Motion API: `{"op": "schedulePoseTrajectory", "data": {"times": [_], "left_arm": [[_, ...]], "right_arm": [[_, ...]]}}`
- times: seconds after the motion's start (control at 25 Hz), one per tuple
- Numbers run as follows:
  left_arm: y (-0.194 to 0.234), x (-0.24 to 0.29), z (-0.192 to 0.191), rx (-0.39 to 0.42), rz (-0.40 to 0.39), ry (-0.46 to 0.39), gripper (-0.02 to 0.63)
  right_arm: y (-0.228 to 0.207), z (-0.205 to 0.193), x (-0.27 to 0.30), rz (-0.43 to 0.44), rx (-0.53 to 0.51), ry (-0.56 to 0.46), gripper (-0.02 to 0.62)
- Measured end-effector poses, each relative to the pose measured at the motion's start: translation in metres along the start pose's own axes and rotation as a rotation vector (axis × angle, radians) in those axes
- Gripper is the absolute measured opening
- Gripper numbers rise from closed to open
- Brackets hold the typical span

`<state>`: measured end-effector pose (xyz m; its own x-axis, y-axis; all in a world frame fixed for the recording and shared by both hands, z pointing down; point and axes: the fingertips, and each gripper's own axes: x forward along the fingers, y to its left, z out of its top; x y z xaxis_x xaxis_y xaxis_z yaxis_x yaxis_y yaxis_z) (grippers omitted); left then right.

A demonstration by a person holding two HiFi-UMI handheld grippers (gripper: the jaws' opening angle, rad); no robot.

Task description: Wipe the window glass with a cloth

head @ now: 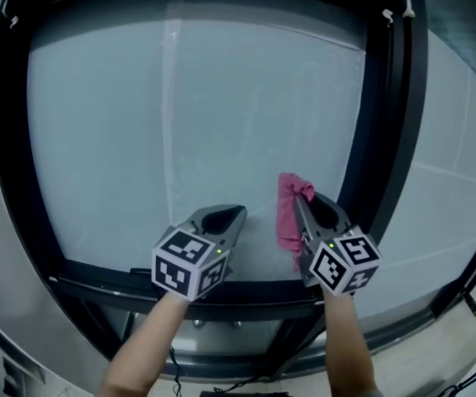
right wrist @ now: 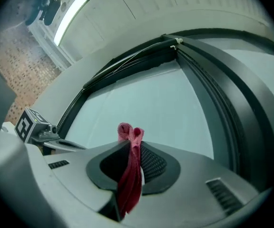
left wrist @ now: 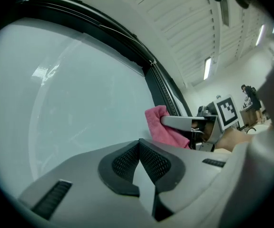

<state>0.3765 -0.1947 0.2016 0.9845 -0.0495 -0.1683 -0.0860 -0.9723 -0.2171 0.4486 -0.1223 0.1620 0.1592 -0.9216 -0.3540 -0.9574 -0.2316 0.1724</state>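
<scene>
Right gripper (head: pixel 302 208) clamped on crumpled pink cloth (head: pixel 287 222), held low at frosted window glass (head: pixel 180 122) beside black frame (head: pixel 387 139), left gripper (head: pixel 228 218) jaws together, empty, nearby.

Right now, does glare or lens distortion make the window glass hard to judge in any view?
Head view: wide lens bows the black frame; window glass evenly lit, no glare. Left gripper view: a faint bright reflection on the glass, upper left. Right gripper view: one ceiling lamp overexposed; pink cloth sharp.

White slatted ceiling (left wrist: pixel 175 18), bright strip lights (left wrist: pixel 207 68)
</scene>
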Motion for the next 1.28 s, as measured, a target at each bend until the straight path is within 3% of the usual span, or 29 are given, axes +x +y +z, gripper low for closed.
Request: {"op": "schedulePoseTrajectory", "data": {"times": [0.4, 1.28], "left_arm": [[0.008, -0.012, -0.054, -0.112, 0.033, 0.044, 0.006], [0.003, -0.018, -0.065, -0.130, 0.044, 0.074, 0.006]], "right_arm": [[0.031, -0.076, -0.016, 0.050, 0.170, 0.100, 0.055], [0.046, -0.094, -0.025, 0.055, 0.207, 0.143, 0.055]]}}
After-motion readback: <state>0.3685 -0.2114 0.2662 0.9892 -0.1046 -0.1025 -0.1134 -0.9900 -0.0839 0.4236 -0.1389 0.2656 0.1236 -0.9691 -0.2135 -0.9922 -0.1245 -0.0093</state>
